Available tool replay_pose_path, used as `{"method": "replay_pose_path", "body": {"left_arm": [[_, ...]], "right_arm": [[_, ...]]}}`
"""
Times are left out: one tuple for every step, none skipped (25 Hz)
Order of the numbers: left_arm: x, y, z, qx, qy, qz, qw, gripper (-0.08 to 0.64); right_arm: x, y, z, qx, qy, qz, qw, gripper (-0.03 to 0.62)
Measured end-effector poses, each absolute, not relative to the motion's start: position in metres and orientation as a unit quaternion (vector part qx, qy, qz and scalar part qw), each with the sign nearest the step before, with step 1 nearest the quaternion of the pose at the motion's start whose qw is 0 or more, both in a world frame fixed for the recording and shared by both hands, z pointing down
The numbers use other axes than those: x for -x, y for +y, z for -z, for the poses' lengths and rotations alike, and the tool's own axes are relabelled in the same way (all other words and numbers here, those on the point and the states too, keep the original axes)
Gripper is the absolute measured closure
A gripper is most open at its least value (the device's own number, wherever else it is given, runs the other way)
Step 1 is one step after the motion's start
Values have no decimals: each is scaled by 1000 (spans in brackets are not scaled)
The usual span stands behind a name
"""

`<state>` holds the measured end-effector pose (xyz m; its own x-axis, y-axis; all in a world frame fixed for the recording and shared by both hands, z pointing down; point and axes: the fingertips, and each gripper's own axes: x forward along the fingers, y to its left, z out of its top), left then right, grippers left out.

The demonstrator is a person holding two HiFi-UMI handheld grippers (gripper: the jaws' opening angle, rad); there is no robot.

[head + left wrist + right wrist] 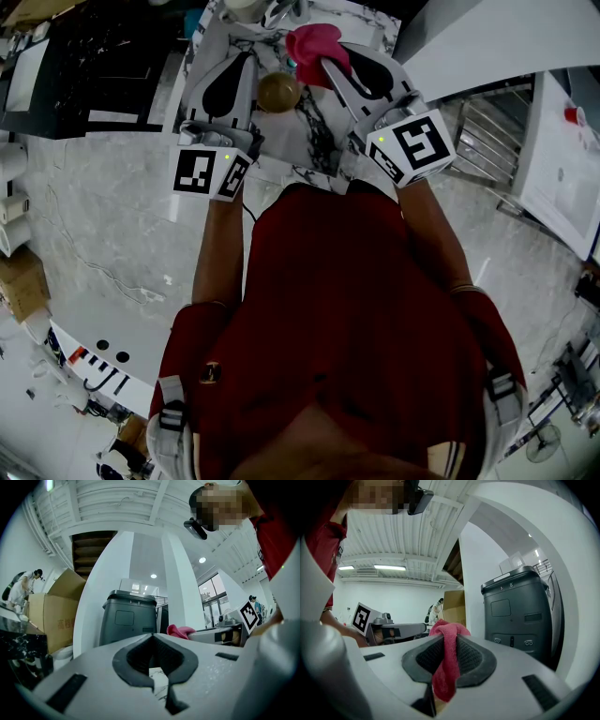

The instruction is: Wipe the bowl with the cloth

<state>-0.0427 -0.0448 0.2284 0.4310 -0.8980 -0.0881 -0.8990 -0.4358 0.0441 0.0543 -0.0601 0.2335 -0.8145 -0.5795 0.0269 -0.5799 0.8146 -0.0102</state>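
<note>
Over marble-patterned white tabletop (pixel 317 142), right gripper (pixel 449 638) clenched crumpled pink cloth (pixel 444 674) beside small round brown bowl (pixel 278 92), probably poised for wiping; left gripper (pixel 152 636) closed, empty.

White marbled table (pixel 322 141) bears a small brown bowl (pixel 278 92)

A small round golden-brown bowl (pixel 278 92) sits on the white marbled tabletop (pixel 314 141), just left of a pink-red terry cloth (pixel 317 45), which is pinched between the closed jaws of the right gripper (pixel 449 644), bunched above their tips with one end hanging below.
</note>
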Motion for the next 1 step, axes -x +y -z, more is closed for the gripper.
{"method": "replay_pose_path", "body": {"left_arm": [[42,-45,-228,846,531,-49,5,554]], "right_arm": [[-55,-60,-233,-304,-952,-9,11,529]]}}
